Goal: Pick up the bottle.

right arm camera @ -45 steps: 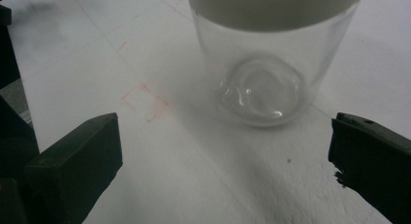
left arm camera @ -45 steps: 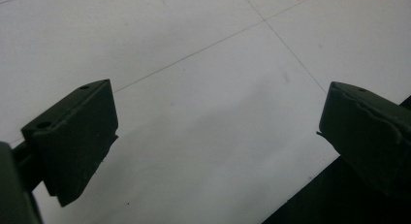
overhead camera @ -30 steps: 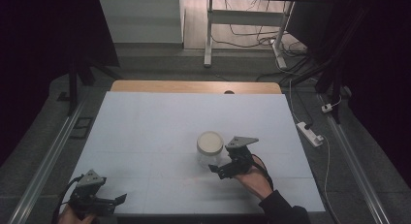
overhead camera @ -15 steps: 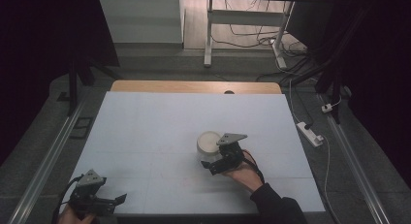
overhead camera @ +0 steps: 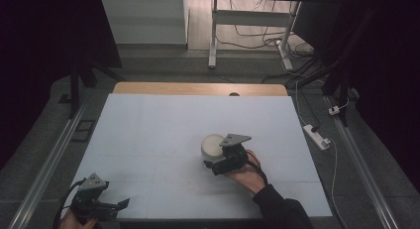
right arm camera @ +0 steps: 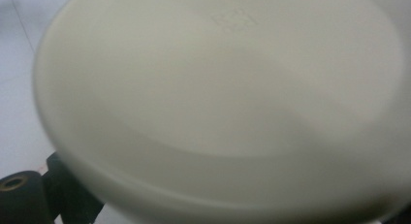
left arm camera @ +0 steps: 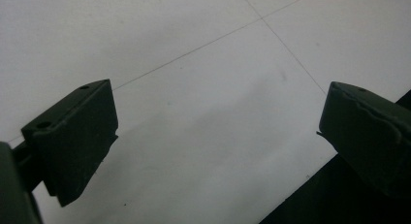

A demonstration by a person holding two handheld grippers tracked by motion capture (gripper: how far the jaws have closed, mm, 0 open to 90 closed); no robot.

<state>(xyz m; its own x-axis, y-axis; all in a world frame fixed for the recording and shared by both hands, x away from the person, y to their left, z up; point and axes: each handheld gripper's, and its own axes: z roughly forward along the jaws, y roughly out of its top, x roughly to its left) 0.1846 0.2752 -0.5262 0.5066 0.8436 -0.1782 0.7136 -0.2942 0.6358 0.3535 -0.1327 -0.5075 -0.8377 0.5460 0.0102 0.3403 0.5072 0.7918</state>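
Near the middle of the white-covered table (overhead camera: 148,135), slightly toward the person's right, stands a round, cream-white plastic container (overhead camera: 212,146) with a smooth lid; the right gripper (overhead camera: 218,165) is pressed up against its near side. From the right gripper view the container (right arm camera: 223,98) looms blurred and very close, with one black jaw at the lower left beside its wall; whether the jaws already pinch it I cannot tell. To do this grasp well, I would keep the jaws level, straddling the wall evenly on both sides, and close slowly so the light tub neither tips nor skids across the smooth sheet.

The left gripper (overhead camera: 116,205) rests at the near left corner, jaws spread wide over bare tabletop (left arm camera: 203,88), well apart from the container.

Thin seam lines cross the white sheet, and a strip of wooden edge (overhead camera: 198,88) shows at the far side. Beyond it lie a grey floor, a white desk frame (overhead camera: 214,35), loose cables and a white power strip (overhead camera: 317,136) at the right; the room is dim.
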